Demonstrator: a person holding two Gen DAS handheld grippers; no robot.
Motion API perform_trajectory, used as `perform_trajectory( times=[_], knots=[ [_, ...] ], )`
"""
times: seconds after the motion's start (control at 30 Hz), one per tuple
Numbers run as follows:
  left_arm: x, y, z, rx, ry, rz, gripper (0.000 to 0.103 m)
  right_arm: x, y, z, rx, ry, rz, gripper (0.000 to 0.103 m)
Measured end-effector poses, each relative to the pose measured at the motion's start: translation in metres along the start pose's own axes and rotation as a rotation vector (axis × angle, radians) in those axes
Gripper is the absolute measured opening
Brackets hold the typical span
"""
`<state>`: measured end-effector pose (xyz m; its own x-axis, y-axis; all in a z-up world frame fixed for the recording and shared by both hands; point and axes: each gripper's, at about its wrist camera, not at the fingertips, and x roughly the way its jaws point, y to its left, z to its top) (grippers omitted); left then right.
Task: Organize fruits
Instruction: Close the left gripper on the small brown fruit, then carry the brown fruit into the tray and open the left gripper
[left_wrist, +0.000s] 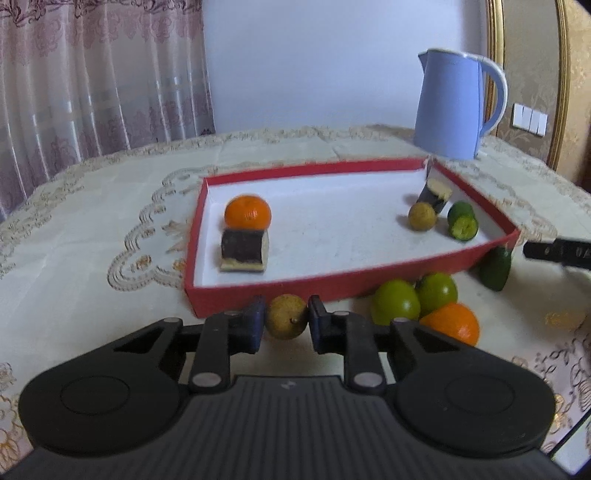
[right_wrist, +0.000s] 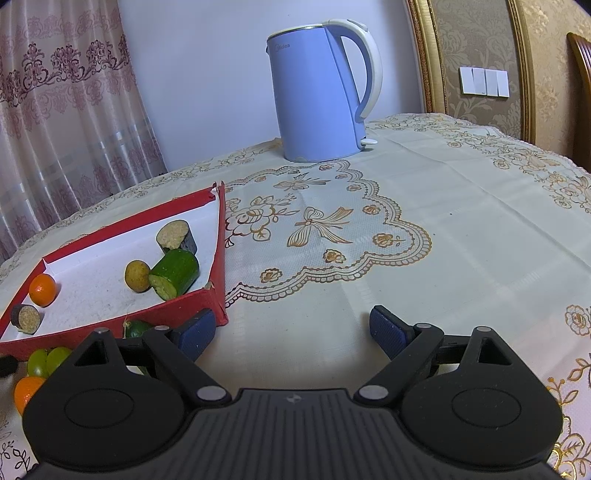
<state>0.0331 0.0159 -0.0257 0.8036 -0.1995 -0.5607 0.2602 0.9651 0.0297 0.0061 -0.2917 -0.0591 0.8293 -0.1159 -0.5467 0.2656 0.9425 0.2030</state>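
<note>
Cream embroidered cloth covers the desk (right_wrist: 424, 221), with a pale blue kettle (right_wrist: 317, 96) standing at its far side before a lilac wall and patterned curtains. On the cloth lies a shallow red box (left_wrist: 266, 290) with a white floor, holding an orange (left_wrist: 248, 211), a dark cut piece (left_wrist: 242, 247) just in front of it, and, toward the far right corner, a small tan fruit (left_wrist: 422, 216), a green cut piece (left_wrist: 461, 220) and another dark cut piece (left_wrist: 435, 192). The left gripper (left_wrist: 286, 322) points forward and downward at the box's near wall, its jaws pinching a small yellow-brown round fruit (left_wrist: 287, 321) between the blue pads, just outside the box. Right of it, outside the box, sit two green fruits (left_wrist: 413, 301), a second orange (left_wrist: 452, 323) and a dark green piece (left_wrist: 496, 269). The right gripper (right_wrist: 291, 334) hangs tilted downward over bare cloth just right of the box's corner, its jaws spread wide with nothing between them.
</note>
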Motion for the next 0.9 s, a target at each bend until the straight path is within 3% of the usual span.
perform_trajectory(
  times=[0.27, 0.5, 0.9],
  knots=[
    [0.004, 0.003, 0.031, -0.010, -0.038, 0.004, 0.022, 0.000, 0.000, 0.000, 0.002, -0.001, 0.002, 0.091],
    [0.050, -0.005, 0.056, -0.010, 0.000, 0.009, 0.022, 0.000, 0.000, 0.000, 0.002, -0.001, 0.002, 0.091],
    [0.094, -0.007, 0.059, 0.006, 0.043, 0.023, 0.022, 0.001, 0.000, 0.000, -0.005, 0.002, -0.002, 0.091]
  ],
)
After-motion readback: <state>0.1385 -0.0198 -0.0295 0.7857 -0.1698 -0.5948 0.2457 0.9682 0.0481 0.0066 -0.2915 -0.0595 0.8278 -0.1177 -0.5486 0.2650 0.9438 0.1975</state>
